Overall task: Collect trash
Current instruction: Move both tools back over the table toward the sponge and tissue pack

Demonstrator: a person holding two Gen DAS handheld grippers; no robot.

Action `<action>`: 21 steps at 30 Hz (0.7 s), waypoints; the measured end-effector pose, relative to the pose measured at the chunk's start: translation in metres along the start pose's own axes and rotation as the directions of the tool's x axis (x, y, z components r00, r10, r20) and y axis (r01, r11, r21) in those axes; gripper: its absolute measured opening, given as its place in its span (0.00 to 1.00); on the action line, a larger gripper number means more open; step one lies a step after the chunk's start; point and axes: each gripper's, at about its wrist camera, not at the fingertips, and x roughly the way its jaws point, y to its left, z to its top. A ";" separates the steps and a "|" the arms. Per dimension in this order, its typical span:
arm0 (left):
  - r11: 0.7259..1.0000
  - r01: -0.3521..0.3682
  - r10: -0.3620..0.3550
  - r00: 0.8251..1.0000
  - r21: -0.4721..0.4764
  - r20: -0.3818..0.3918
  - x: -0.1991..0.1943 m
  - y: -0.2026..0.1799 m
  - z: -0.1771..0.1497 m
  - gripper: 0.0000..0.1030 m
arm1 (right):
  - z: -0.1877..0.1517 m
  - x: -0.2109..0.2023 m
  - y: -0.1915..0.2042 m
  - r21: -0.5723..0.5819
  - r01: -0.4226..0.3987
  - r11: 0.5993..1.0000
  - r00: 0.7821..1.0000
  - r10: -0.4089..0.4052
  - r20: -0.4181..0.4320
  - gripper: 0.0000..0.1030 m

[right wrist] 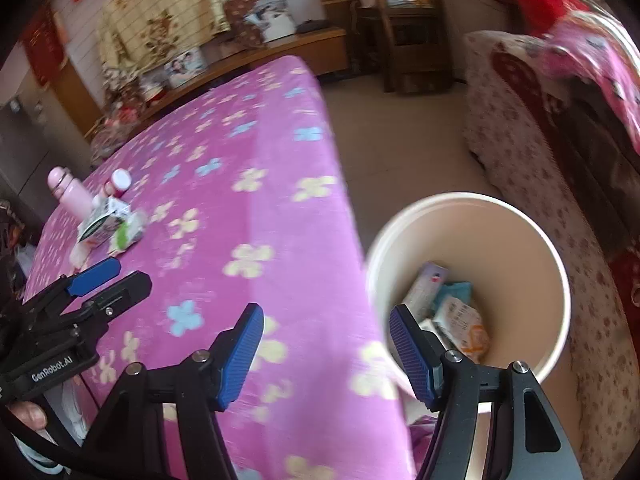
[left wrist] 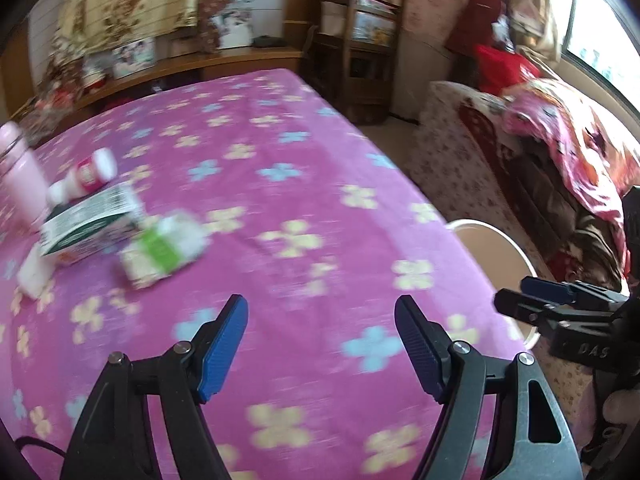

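Observation:
On the pink flowered tablecloth [left wrist: 280, 140] lies a small pile at the left: a green-and-white carton [left wrist: 88, 224], a green-and-white packet [left wrist: 164, 250], a small red-labelled bottle [left wrist: 86, 176] and a white wad [left wrist: 34, 276]. My left gripper [left wrist: 320, 320] hovers open over bare cloth, to the right of and nearer than the pile, holding nothing. My right gripper [right wrist: 326, 320] is open and empty over the table's right edge, next to a cream bin [right wrist: 472, 200] that holds several wrappers [right wrist: 460, 316]. The right wrist view also shows the carton [right wrist: 104, 222], the packet [right wrist: 128, 234] and the left gripper [right wrist: 120, 276].
A pink flask [left wrist: 20, 176] stands upright behind the pile. The bin [left wrist: 480, 224] sits on the floor against the table's right side. A floral sofa [right wrist: 520, 140] with blankets stands to the right, and wooden shelves [left wrist: 368, 40] and a low cabinet line the back wall.

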 end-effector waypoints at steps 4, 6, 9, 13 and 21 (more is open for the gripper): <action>0.995 -0.063 0.063 0.998 -0.071 -0.005 -0.012 0.060 -0.006 0.74 | 0.006 0.008 0.032 -0.052 -0.027 0.998 1.000 0.026 -0.014 0.67; 0.989 -0.097 0.096 0.995 -0.109 -0.013 -0.017 0.093 -0.009 0.74 | 0.008 0.016 0.051 -0.071 -0.049 0.996 0.999 0.047 -0.025 0.67; 0.974 -0.153 0.152 0.988 -0.165 -0.020 -0.025 0.140 -0.017 0.74 | 0.011 0.029 0.075 -0.092 -0.078 0.993 0.996 0.074 -0.048 0.67; 0.955 -0.213 0.210 0.977 -0.204 -0.040 -0.032 0.189 -0.022 0.74 | 0.014 0.050 0.112 -0.120 -0.130 0.984 0.990 0.121 -0.077 0.67; 0.939 -0.265 0.262 0.964 -0.221 -0.044 -0.019 0.255 -0.008 0.76 | 0.024 0.086 0.180 -0.172 -0.192 0.966 0.977 0.171 -0.127 0.67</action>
